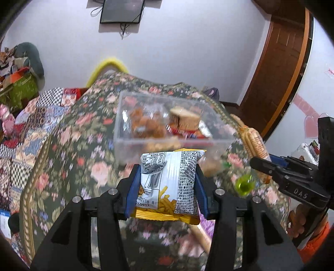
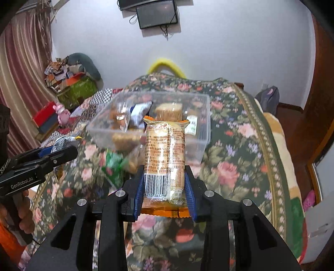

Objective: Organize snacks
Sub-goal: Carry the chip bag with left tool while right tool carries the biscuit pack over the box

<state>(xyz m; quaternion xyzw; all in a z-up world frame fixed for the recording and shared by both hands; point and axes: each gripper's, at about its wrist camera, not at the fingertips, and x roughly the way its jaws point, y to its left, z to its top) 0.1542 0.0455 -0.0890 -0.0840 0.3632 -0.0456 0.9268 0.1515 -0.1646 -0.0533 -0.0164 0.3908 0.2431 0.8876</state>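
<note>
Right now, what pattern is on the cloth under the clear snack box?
A dark floral print with pink roses on the cloth, clearest in the right wrist view.

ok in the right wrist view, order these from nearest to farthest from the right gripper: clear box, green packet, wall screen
1. green packet, just ahead, to the left of the right gripper
2. clear box, farther ahead on the floral cover
3. wall screen, high on the far wall

A pale white wall (image 1: 187, 52) is being lit evenly, with a dark rectangular wall-mounted screen (image 1: 122, 10) being trailed by loose cables. A brown panelled wooden door (image 1: 279, 68) is being shown at the right, striped maroon curtains (image 2: 23, 62) at the left, and a dark floral bedspread (image 2: 229, 146) is being spread below.
</note>
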